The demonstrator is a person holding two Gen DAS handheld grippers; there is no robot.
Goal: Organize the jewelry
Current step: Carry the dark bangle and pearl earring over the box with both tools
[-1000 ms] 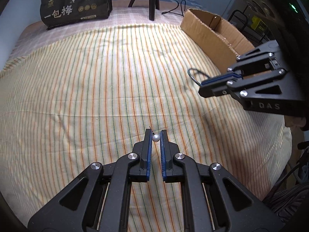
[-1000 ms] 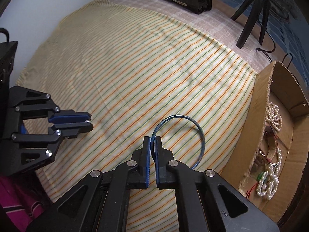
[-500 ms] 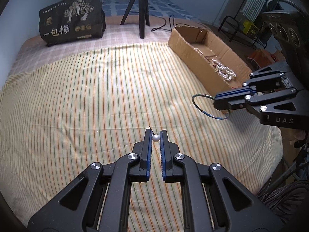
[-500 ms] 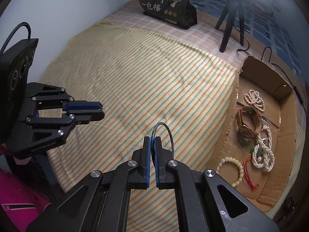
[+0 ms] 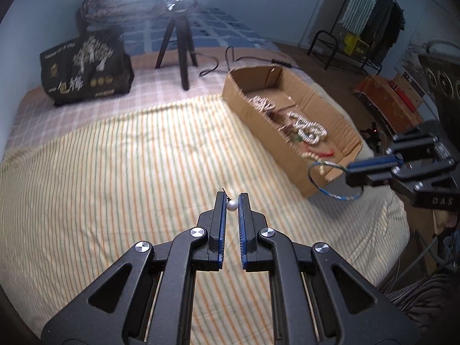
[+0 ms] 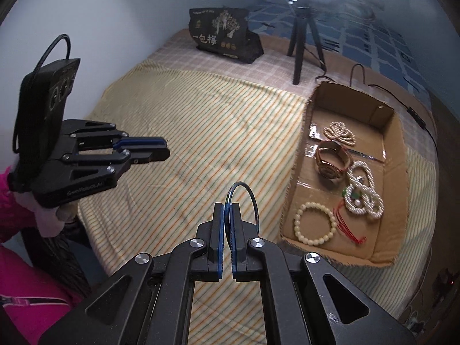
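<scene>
Two hand-held grippers hovered above a bed covered by a striped cloth (image 5: 115, 172). The left gripper (image 5: 232, 201) had its jaws nearly closed, pinching a small pearl (image 5: 232, 205) at the very fingertips, with a fine pin or wire poking out on top. The right gripper (image 6: 227, 210) had its jaws almost fully closed on the rim of a thin blue bangle (image 6: 253, 201), which stood out past the tips, in the air near the corner of a cardboard box (image 6: 296, 172).

The box lay on the bed's right side and held a watch (image 6: 330, 162), pearl strands (image 6: 363, 194) and a cream bead bracelet (image 6: 314, 224).

The pearl looked light, hard, smooth and likely to slip or roll, so a centred pinch across its widest part seemed best. The bangle looked light and stiff but very thin; held at one point on the rim, it could swivel, so a firm, gentle clamp probably suited it.
</scene>
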